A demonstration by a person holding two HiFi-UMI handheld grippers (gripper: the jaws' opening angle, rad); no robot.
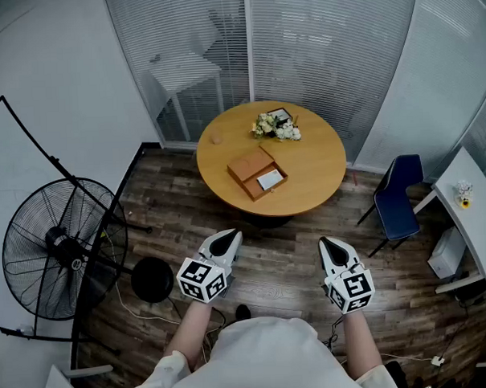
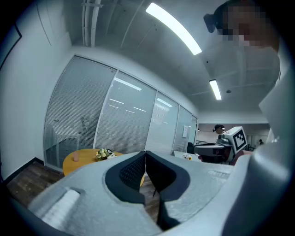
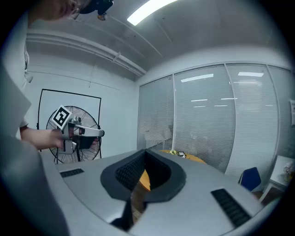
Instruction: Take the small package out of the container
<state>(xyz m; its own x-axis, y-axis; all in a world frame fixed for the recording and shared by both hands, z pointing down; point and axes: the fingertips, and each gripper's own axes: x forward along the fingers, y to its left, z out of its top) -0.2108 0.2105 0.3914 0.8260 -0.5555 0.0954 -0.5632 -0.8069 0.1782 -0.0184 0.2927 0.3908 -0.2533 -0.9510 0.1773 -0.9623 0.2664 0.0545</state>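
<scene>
Small package (image 1: pixel 270 180): white and flat, lying inside the open wooden container (image 1: pixel 248 165), in the tray half on the near right of the raised lid. The container sits at about the middle of the round table (image 1: pixel 314 166), with a bunch of flowers (image 1: pixel 276 128) at the table's far edge.

Progress: judged as not begun. The package is in the container and nothing touches either one. The lid is already open, so, as far as the pictures show, what is left is the approach, the grasp, the lift out and the set-down.

Left tongs (image 1: pixel 226 242): clenched, tips meeting, nothing between them. The left gripper view confirms the dark pads pressed together at the tip, with only floor and the far table beyond.

Right tongs (image 1: pixel 330 246): likewise clenched and empty. The right gripper view shows the pads meeting at the tip, with a slice of the table's top visible beyond the gap below them.

Pose: I stand on the wooden floor well short of the table. Both forearms reach forward from my body, side by side, with the tongs over the floor and well apart from the container. Both point towards the table and are held roughly level, the right dipping slightly.

Note: either pair must be released before it can take the package.
</scene>
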